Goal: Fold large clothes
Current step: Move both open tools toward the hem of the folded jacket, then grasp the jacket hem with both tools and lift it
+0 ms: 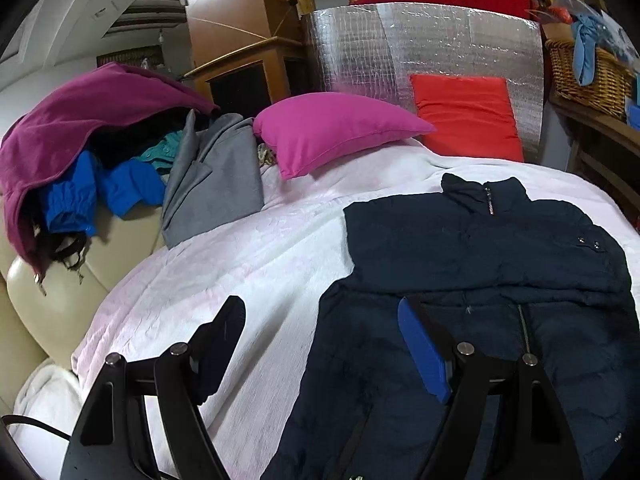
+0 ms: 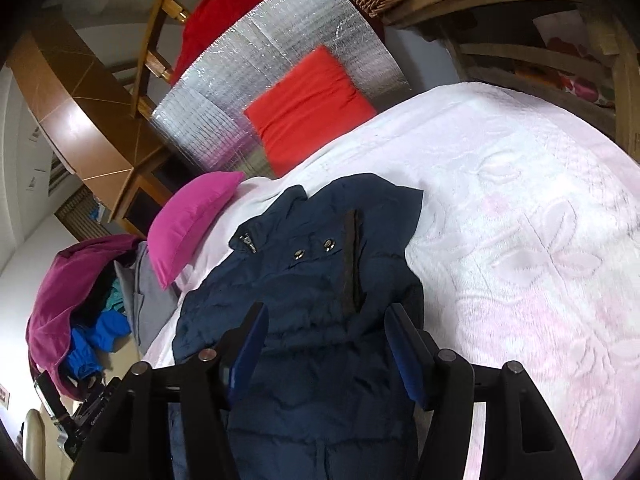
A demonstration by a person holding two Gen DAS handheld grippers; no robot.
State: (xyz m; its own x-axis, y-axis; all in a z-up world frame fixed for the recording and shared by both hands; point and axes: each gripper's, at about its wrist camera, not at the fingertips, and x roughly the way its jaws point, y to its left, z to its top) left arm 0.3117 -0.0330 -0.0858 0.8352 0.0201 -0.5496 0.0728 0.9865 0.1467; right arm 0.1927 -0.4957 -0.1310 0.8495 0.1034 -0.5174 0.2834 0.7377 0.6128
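A dark navy padded jacket (image 1: pixel 472 280) lies flat on a white-pink blanket (image 1: pixel 240 272), collar toward the far end. It also shows in the right wrist view (image 2: pixel 312 300), with its sleeves folded in over the body. My left gripper (image 1: pixel 324 340) is open and empty, hovering over the jacket's left edge, one finger over the blanket and one over the jacket. My right gripper (image 2: pixel 324 344) is open and empty, above the jacket's middle.
A magenta pillow (image 1: pixel 332 132) and a red cushion (image 1: pixel 468 116) lie at the far end against a silver foil panel (image 1: pixel 420 48). A pile of clothes (image 1: pixel 92 160) sits on the cream sofa at left. A wicker basket (image 1: pixel 588 76) stands on a shelf at right.
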